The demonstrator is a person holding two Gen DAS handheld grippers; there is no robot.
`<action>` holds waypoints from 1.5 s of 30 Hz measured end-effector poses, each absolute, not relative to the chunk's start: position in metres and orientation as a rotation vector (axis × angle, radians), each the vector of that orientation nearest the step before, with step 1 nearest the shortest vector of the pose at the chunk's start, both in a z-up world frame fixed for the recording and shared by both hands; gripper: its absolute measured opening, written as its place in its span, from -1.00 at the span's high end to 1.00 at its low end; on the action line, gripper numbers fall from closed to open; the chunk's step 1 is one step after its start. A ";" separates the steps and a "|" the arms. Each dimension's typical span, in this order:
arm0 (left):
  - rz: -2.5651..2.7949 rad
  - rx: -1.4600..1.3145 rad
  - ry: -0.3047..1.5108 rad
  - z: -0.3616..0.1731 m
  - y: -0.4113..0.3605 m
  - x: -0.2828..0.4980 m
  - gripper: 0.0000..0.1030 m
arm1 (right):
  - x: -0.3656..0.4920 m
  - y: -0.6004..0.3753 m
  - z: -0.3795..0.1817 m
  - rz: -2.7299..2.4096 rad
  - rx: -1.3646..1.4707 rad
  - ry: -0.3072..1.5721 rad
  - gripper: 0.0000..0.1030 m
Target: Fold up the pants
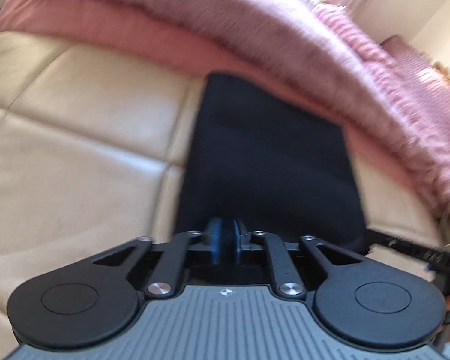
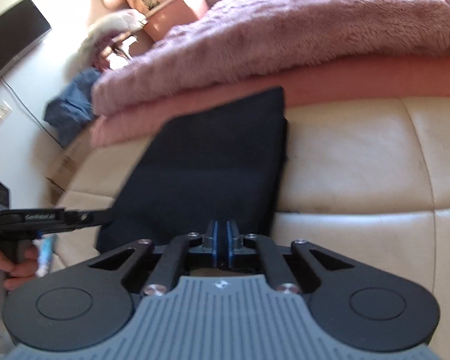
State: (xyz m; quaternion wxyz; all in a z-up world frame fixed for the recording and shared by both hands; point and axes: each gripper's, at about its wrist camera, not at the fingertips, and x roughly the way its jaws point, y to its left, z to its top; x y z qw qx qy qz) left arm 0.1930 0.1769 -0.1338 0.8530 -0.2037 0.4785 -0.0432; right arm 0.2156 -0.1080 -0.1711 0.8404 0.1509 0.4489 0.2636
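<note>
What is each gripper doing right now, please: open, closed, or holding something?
Left gripper: closed at the near edge of the dark pants; whether it pinches the fabric cannot be told.
Right gripper: the same.

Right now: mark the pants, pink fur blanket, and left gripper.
pants [image 1: 270,156], left wrist view, middle of the dark folded fabric.
pink fur blanket [image 2: 285,30], right wrist view, top fuzzy surface.
left gripper [image 1: 227,241], left wrist view, between the blue fingertips.

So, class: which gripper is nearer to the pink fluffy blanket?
Hard to call; perhaps the left. Both the left gripper and the right gripper sit at the near edge of the dark pants, with the blanket beyond the far edge.
</note>
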 end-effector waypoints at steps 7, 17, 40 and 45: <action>-0.059 -0.399 1.025 -0.134 0.175 0.189 0.89 | 0.223 -0.100 -0.183 0.506 0.233 0.978 1.00; -0.012 -0.193 0.803 -0.044 0.126 0.150 0.51 | 0.189 -0.109 -0.101 0.457 0.113 0.830 0.73; 0.159 0.026 0.487 0.011 0.036 0.044 -1.00 | 0.018 -0.110 -0.020 0.218 0.028 0.485 -0.60; 0.186 0.025 0.650 -0.020 0.039 0.044 -1.00 | 0.022 -0.104 -0.047 0.161 0.042 0.596 -0.60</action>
